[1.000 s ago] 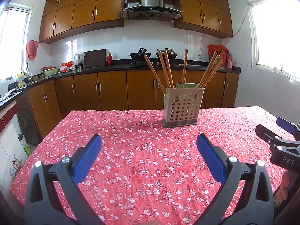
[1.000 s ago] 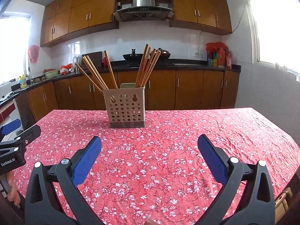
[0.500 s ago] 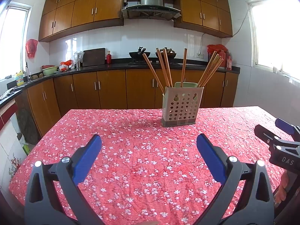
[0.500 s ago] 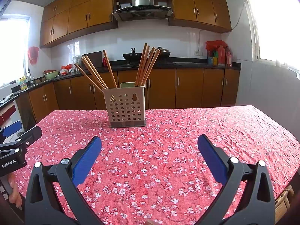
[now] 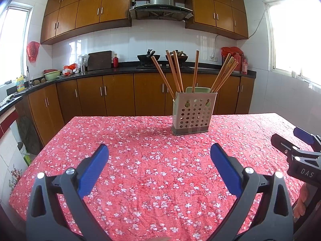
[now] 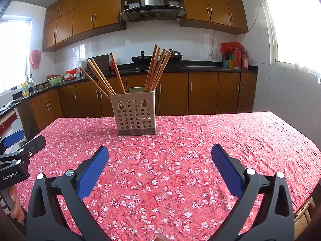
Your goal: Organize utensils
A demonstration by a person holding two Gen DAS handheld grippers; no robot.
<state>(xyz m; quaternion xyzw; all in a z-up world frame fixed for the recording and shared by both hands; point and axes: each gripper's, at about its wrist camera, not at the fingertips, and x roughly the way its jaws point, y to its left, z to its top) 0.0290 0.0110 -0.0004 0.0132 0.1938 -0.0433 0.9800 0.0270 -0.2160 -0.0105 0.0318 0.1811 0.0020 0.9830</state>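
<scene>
Two grippers, our left and right, hang spread wide over the table, holder of chopsticks ahead.

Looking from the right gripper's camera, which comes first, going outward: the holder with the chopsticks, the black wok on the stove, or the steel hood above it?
From the right gripper:
1. Utensil holder, on the table, slightly left.
2. Wok, on the back counter, behind the holder.
3. Range hood, up on the back wall; it sits about as far back as the wok, only higher.
</scene>
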